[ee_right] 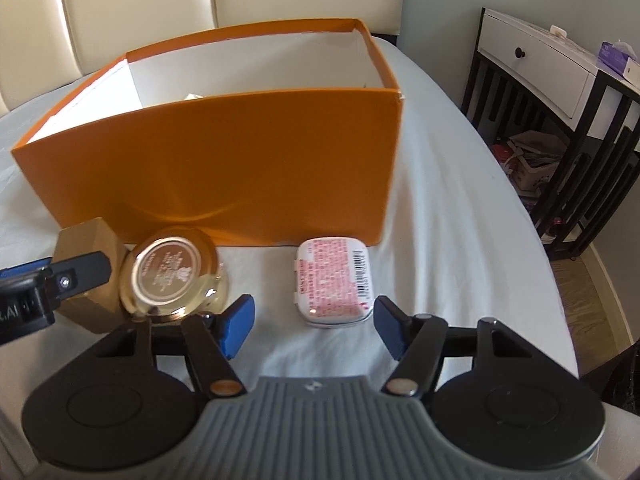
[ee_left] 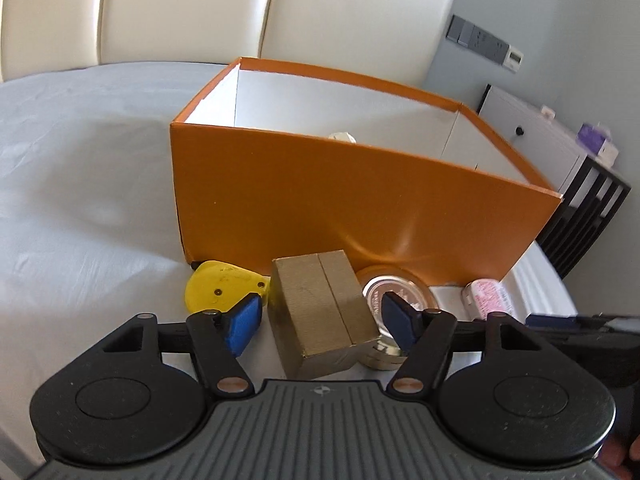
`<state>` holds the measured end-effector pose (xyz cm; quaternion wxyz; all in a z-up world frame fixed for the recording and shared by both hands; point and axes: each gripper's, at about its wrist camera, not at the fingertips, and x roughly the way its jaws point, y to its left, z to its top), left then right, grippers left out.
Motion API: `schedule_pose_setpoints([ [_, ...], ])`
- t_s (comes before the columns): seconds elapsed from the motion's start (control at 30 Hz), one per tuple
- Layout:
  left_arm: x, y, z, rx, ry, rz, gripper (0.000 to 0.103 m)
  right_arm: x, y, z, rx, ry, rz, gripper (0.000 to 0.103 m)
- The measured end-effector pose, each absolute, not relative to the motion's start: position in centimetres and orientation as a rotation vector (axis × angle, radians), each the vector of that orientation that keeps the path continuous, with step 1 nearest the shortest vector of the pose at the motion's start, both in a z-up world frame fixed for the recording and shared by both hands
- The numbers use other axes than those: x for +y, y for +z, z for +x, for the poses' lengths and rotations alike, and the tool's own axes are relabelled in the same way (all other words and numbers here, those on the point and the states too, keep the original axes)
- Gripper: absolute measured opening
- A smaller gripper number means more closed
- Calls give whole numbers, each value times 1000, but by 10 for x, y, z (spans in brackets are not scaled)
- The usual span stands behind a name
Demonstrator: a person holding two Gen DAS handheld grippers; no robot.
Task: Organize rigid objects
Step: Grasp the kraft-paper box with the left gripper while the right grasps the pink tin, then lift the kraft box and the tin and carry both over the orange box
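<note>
An open orange box (ee_left: 320, 200) (ee_right: 224, 168) stands on the white bed sheet, and something small and white (ee_left: 342, 137) peeks over its near wall. In front of the box lie a yellow tape measure (ee_left: 220, 288), a gold cardboard box (ee_left: 320, 312) (ee_right: 88, 248), a round jar with a silver lid (ee_left: 396, 296) (ee_right: 172, 276) and a white tin with a pink label (ee_left: 486, 294) (ee_right: 334, 282). My left gripper (ee_left: 320, 322) is open, its blue pads on either side of the gold box with small gaps. My right gripper (ee_right: 315, 326) is open just short of the tin.
A cream padded headboard (ee_right: 140, 8) rises behind the box. To the right, past the bed's edge, stands a white-drawer nightstand on a black frame (ee_right: 536, 60) with a purple tissue box (ee_right: 616, 54) on top. Bare sheet (ee_left: 80, 200) lies left of the box.
</note>
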<state>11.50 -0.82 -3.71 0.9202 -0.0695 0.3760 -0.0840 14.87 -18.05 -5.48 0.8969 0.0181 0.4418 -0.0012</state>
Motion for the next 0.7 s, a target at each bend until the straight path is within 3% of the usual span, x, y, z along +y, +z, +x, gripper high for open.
schedule_pose_setpoints([
  [0.43,-14,-44,127,791,-166,-99,65,-184,-66,172,943,-3,20,55],
  [0.57,-14,-46,130,792,-162,-91,52,-187,-69,179,957,3,33,50],
  [0.7,-10,-46,129,792,-157,-102,51,-184,-67,180,966,12,0,50],
])
